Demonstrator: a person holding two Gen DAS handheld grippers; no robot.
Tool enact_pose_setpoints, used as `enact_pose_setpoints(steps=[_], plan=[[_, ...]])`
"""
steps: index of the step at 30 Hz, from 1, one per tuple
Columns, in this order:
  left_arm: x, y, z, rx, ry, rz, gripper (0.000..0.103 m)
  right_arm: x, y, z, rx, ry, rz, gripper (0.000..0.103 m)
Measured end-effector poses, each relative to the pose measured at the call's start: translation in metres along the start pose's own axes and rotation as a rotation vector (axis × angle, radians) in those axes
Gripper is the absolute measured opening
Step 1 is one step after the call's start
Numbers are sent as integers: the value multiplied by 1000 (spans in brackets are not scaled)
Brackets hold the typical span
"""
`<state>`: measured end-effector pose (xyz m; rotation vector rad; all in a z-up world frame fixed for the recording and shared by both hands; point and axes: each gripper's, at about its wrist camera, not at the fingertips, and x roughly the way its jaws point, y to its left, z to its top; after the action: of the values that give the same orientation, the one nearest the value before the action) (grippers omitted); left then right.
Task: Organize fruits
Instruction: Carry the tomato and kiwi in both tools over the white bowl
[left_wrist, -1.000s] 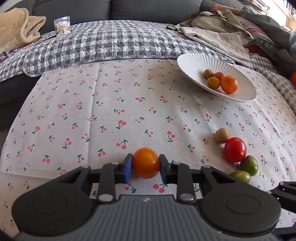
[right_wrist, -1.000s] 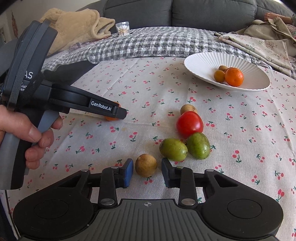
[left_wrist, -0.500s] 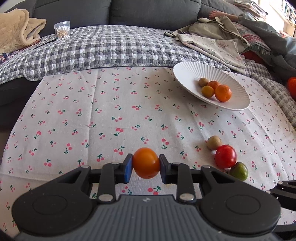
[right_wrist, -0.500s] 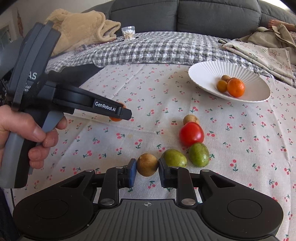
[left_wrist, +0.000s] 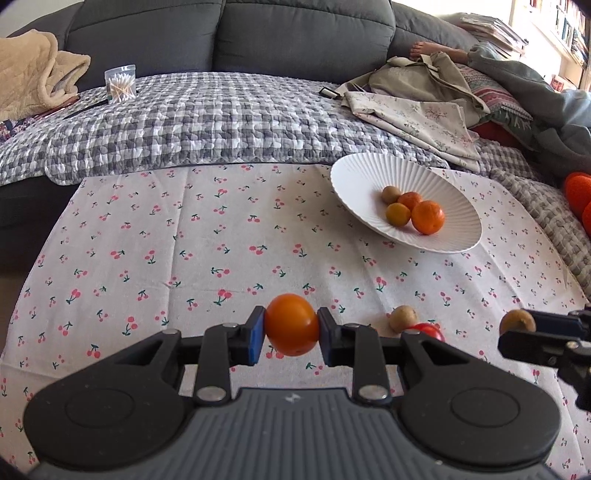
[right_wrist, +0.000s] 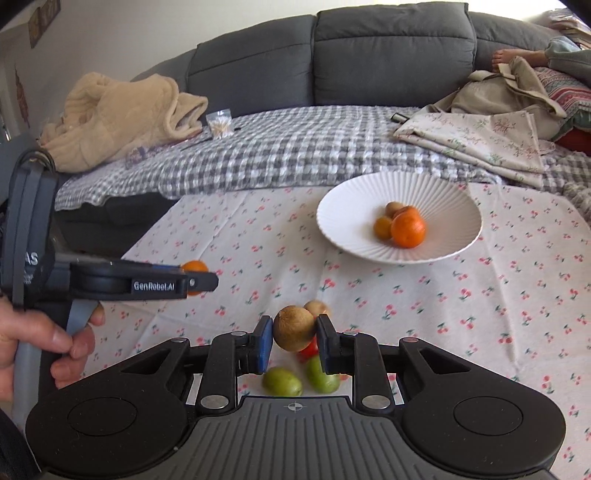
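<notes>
Progress looks to me about midway. From the left wrist camera, my left gripper (left_wrist: 291, 330) pinches an orange tomato (left_wrist: 291, 325) squarely between its blue pads, lifted clear of the cherry-print cloth (left_wrist: 184, 251). Ahead and to the right sits the white plate (left_wrist: 354, 177), which already carries four small fruits: an orange one, a yellowish one, a reddish one and a brown one, all touching in a cluster. Low on the right I see a brown fruit (left_wrist: 403, 318) and the top of a red tomato (left_wrist: 428, 328) lying on the cloth, partly hidden behind my gripper's frame. At the right edge my right gripper (left_wrist: 517, 325) comes into view side-on, with a brown fruit at its tip.

From the right wrist camera, the right gripper (right_wrist: 294, 334) clamps that brown round fruit (right_wrist: 293, 328) between its pads, held above the cloth. Beneath and behind it remain two green fruits (right_wrist: 282, 381), a sliver of the red tomato (right_wrist: 309, 350) and the other brown fruit (right_wrist: 317, 308), close together. To the left, a hand (right_wrist: 37, 350) grips the left gripper's handle, with the orange tomato (right_wrist: 194, 267) showing at its tip. The plate (right_wrist: 354, 206) lies further on, well apart from both held fruits.

So I judge four fruits placed, two in the air awaiting delivery, and four on the cloth to collect afterwards.
</notes>
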<state>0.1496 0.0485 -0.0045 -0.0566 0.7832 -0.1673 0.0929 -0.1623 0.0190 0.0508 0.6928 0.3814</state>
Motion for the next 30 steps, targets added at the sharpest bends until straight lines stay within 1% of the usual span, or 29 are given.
enact_pose_setpoints(steps=[3,7,15,20,23,27,30], plan=[[0,-4,5,11,-9,-3,28,-5,-10,9,4,-18,-10,23],[1,-17,15,50,-43,0,28,-6,-24,20,8,-33,-32,23],[22,-42,34,126,-63,17,28,1,-54,38,29,-51,-76,23],[35,-52,48,155,-89,12,28,3,-80,51,62,-75,-109,23],[45,-59,55,168,-96,8,28,9,-93,57,75,-79,-133,23],[59,-70,63,173,-97,-15,28,22,-106,64,84,-74,-159,23],[69,-81,67,193,-93,-26,28,32,-113,68,93,-70,-165,23]])
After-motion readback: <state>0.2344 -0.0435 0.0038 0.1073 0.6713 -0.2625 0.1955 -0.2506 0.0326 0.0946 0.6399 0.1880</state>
